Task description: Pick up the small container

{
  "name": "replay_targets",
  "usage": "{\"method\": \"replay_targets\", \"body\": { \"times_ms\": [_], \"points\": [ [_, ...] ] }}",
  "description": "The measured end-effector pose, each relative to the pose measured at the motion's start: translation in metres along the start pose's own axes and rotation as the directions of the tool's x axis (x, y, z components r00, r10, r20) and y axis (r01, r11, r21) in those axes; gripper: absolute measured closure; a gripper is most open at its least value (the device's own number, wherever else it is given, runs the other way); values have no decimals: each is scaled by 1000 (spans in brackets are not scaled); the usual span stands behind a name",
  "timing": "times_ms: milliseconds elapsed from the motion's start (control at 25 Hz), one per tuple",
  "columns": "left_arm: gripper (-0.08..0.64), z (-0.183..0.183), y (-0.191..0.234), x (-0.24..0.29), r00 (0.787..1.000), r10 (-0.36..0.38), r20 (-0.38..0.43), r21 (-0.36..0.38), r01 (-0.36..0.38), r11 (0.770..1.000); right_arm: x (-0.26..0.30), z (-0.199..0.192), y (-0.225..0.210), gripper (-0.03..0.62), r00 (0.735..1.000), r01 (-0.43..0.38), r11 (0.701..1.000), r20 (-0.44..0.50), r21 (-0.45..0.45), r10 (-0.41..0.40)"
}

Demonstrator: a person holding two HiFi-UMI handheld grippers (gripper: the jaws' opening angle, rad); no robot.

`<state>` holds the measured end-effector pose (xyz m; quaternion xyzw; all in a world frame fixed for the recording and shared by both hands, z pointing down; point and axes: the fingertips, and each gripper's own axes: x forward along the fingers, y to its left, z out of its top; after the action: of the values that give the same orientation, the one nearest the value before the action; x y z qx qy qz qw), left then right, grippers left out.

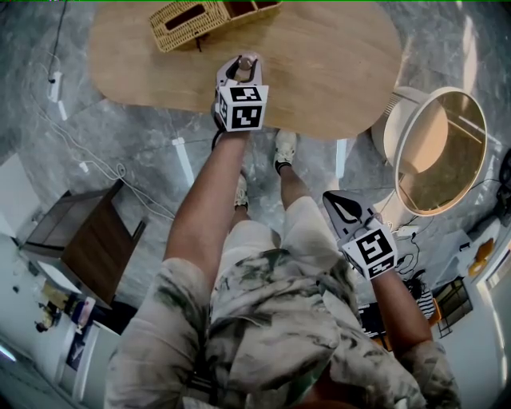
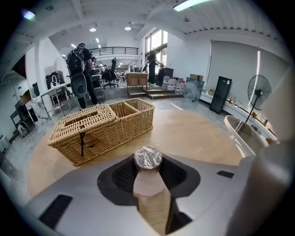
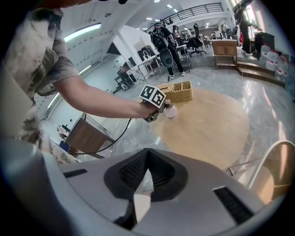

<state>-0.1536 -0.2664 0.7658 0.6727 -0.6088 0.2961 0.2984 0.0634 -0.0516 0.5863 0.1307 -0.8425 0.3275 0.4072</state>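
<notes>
The small container (image 2: 147, 159), a pale pink cup with a crinkled clear cover, sits between the black pads of my left gripper (image 2: 148, 171). Both pads touch its sides. In the head view the left gripper (image 1: 244, 61) is over the near part of the oval wooden table (image 1: 335, 64), with the container (image 1: 243, 72) in its jaws. Whether the cup rests on the wood or hangs just above it I cannot tell. My right gripper (image 1: 345, 209) hangs low by the person's right hip, off the table. Its jaws (image 3: 146, 161) are shut on nothing.
A wicker basket with a lidded half (image 1: 200, 17) stands at the table's far edge, just beyond the container (image 2: 99, 129). A round white tub-like stand (image 1: 435, 148) is to the right, a dark wooden cabinet (image 1: 84, 240) to the left, and cables (image 1: 88, 152) lie on the floor.
</notes>
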Motion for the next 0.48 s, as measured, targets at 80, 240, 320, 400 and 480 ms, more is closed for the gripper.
{"method": "replay_targets", "body": {
  "times_ms": [80,240,320,400,480],
  "points": [
    [407,0,2,-1,1000,-10,-11,-1,10,1000,1,1,0,572,1000,3,1000,5,0,-3],
    [407,0,8,-5,1000,-21,-19,-15,20,1000,4,3,4,572,1000,-1,1000,14,3,1],
    [406,4,10,-10,1000,-24,-14,-12,24,1000,5,4,7,572,1000,-3,1000,16,-1,3],
    [407,7,12,-16,999,-30,-14,-14,30,999,5,5,10,572,1000,-1,1000,16,-5,1],
    [407,12,13,-23,999,-36,-8,-13,36,999,5,9,11,572,1000,6,1000,28,-7,-6]
  ]
}}
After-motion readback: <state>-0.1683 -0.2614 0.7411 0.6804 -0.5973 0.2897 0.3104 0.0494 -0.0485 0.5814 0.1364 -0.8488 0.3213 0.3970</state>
